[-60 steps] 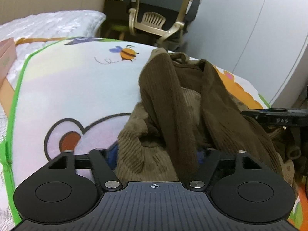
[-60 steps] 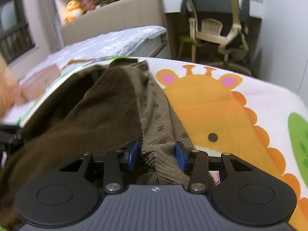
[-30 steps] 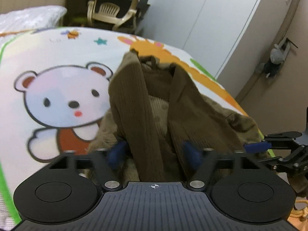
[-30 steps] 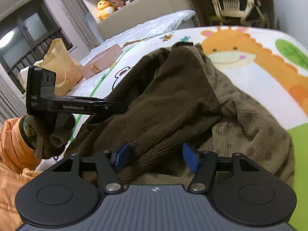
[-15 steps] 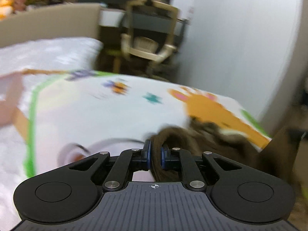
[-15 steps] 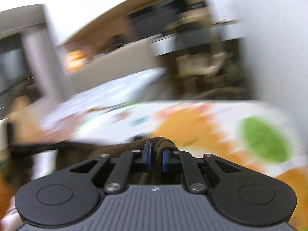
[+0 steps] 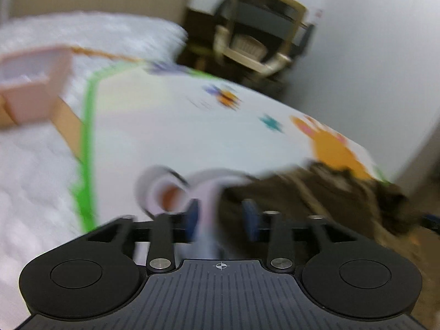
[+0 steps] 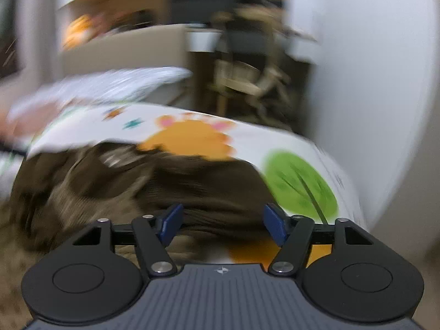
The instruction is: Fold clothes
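The right gripper (image 8: 221, 224) has its blue pads wide apart, with a dark brown fold of the brown garment (image 8: 170, 184) lying between them, unpinched. The left gripper (image 7: 221, 218) is also parted, with nothing clamped; the cloth's edge sits just behind its right pad.

The garment lies bunched on the cartoon play mat (image 7: 170, 126) near that mat's near edge, spreading toward the orange animal print and green tree, its layers overlapping unevenly.

Both views are motion-blurred, so the hands seem to be moving fast. A hasty pinch could take several layers at once or miss the hem, dragging the heap askew; a pad might also snag the mat.

Beyond, a pink box (image 7: 33, 82) stands off the mat's far left corner, and a chair (image 7: 261, 30) behind it.

No writing or brand is legible.
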### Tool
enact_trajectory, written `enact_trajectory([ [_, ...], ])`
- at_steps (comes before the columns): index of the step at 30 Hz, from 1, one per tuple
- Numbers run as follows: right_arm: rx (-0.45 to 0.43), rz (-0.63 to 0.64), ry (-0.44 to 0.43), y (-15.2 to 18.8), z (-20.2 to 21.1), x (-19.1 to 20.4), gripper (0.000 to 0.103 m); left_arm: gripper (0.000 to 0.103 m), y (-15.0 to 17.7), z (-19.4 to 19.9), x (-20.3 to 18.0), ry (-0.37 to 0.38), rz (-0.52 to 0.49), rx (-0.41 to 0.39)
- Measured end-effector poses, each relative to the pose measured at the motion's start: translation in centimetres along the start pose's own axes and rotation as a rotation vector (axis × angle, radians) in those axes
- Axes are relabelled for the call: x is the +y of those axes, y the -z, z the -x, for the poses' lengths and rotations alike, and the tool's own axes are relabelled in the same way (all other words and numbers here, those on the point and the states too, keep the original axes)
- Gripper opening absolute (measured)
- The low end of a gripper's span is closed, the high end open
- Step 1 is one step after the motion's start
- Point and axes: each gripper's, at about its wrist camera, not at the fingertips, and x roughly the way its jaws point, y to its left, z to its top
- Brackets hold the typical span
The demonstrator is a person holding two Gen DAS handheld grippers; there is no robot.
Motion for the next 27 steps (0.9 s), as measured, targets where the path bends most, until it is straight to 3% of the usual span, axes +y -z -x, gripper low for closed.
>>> enact_trajectory([
  [2,-0.023,0.135,-0.014,-0.6,-0.1,2.7,0.069,0.063,0.5,0.2,-0.2,0.051,0.023,0.028],
  [5,0.007,0.274,-0.001,-1.2,-2.7,5.3,0.083,0.087,1.2,-0.2,-1.6,0.069,0.001,0.055],
  [7,0.055,0.346,0.025,-1.3,-5.2,6.2,0.083,0.089,1.6,-0.8,-2.9,0.059,-0.033,0.067],
  [8,0.071,0.375,0.044,-1.4,-6.3,6.3,0.074,0.089,1.8,-1.1,-3.6,0.054,-0.050,0.073],
  [9,0.074,0.390,0.073,-1.4,-7.3,5.7,0.041,0.089,2.1,-1.3,-4.2,0.049,-0.067,0.079],
  [10,0.077,0.405,0.102,-1.3,-8.4,5.1,0.031,0.090,2.0,-1.4,-4.2,0.049,-0.065,0.077],
  [12,0.062,0.373,0.196,-1.8,-9.9,2.9,0.028,0.090,1.8,-1.4,-4.1,0.049,-0.059,0.072],
  [15,0.055,0.316,0.408,-2.0,-12.1,-1.3,0.024,0.091,1.4,-1.1,-3.6,0.030,-0.057,0.060],
  [17,0.095,0.238,0.470,-1.6,-13.3,-4.5,0.024,0.092,1.3,-1.0,-3.1,0.019,-0.038,0.063],
  [19,0.116,0.121,0.441,-0.8,-13.4,-7.0,0.024,0.093,1.4,-0.7,-3.0,0.014,-0.012,0.062],
  [22,0.096,0.066,0.413,-0.1,-12.2,-7.9,0.029,0.093,2.0,0.5,-4.7,0.057,-0.088,0.028],
  [25,0.078,0.053,0.420,0.5,-11.5,-7.7,0.046,0.095,2.9,1.6,-8.2,0.140,-0.238,0.021],
  [27,0.061,0.023,0.418,0.4,-10.9,-7.6,0.066,0.097,3.8,1.9,-10.8,0.176,-0.336,0.017],
])
